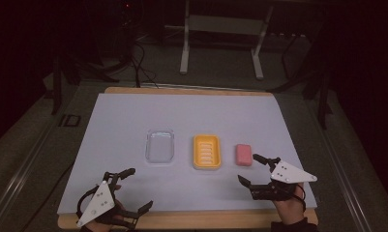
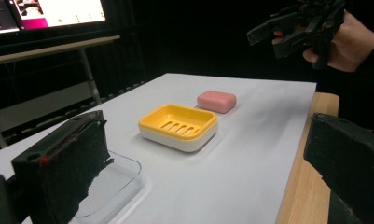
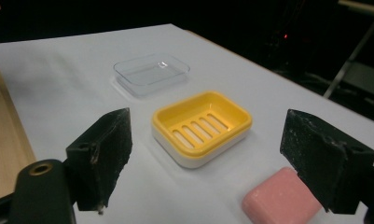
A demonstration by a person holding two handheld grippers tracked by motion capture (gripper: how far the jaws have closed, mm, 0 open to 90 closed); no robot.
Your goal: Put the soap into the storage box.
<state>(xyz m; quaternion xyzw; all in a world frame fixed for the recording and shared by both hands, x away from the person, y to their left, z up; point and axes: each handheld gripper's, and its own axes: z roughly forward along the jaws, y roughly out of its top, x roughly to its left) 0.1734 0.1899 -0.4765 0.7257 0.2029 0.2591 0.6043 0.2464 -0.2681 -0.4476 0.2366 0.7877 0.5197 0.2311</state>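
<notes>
The pink soap (image 3: 281, 202) lies flat beside the right gripper (image 1: 253, 170), whose jaws are wide open and empty; the left gripper (image 1: 139, 190) is the same.

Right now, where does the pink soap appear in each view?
High view: pink soap right of centre, beside the yellow dish.
Left gripper view: upper middle, behind the dish.
Right gripper view: bottom right, partly behind a jaw.
Shared landmark: the yellow dish.

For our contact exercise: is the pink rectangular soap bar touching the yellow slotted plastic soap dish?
Apart. The high view shows a strip of white sheet between the pink rectangular soap bar and the yellow slotted plastic soap dish.
</notes>
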